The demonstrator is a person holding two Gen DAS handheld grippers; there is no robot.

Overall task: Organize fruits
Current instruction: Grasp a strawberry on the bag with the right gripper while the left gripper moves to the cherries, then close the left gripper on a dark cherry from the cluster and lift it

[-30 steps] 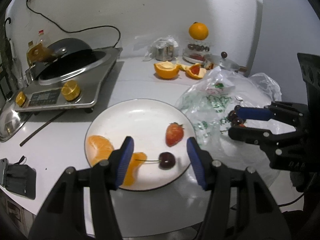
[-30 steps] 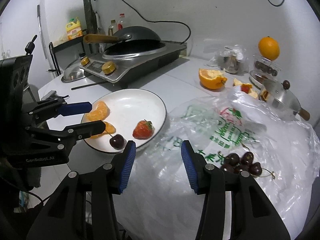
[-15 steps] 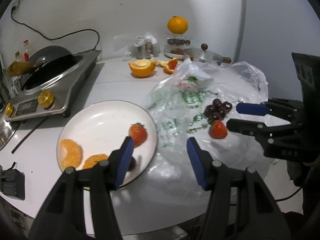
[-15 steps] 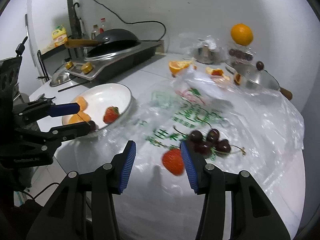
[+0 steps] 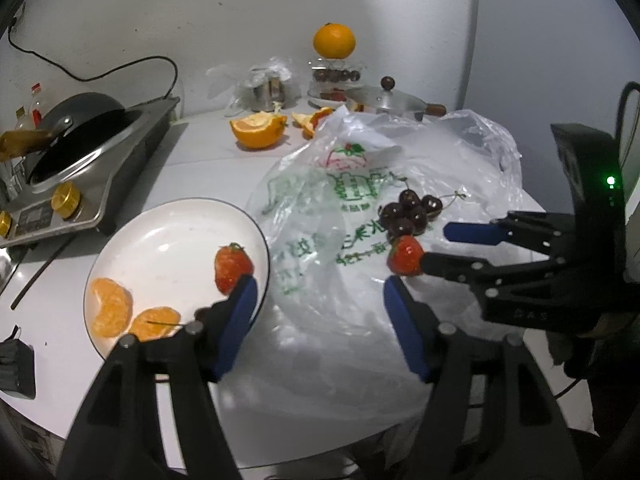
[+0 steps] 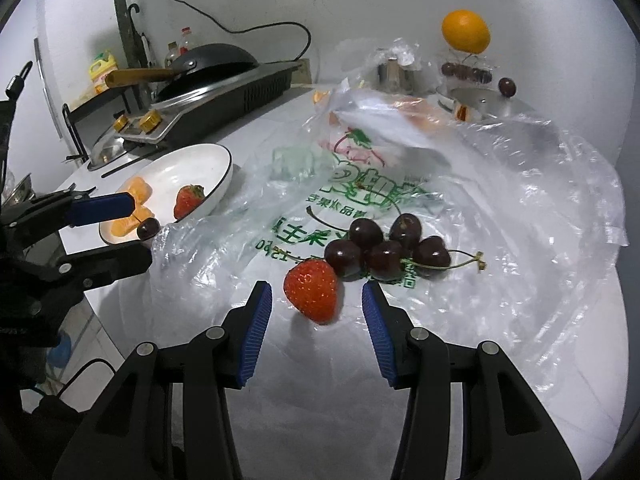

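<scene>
A white plate [image 5: 168, 220] [image 6: 212, 160] holds a strawberry [image 5: 233, 266] [image 6: 188, 201], orange segments [image 5: 110, 306] [image 6: 138, 194] and a cherry [image 6: 149, 228]. On a clear plastic bag [image 5: 360, 312] [image 6: 500, 184] lie a loose strawberry [image 6: 312, 290] [image 5: 406, 260] and a cluster of dark cherries [image 6: 384, 248] [image 5: 410, 212]. My right gripper [image 6: 316, 314] [image 5: 434, 246] is open, its fingers either side of the loose strawberry without touching. My left gripper [image 5: 316, 304] [image 6: 128, 228] is open and empty at the plate's right rim.
An induction cooker with a black wok [image 5: 76, 152] [image 6: 208, 72] stands at the back left. A halved orange [image 5: 258, 132], peel pieces, a lidded pot [image 5: 384, 100] [image 6: 484, 104], a whole orange [image 5: 334, 40] [image 6: 466, 32] on a glass dish sit at the back.
Both grippers swung right from the plate to the bag. The right gripper closed in on the loose strawberry, which now sits between its open fingers.
</scene>
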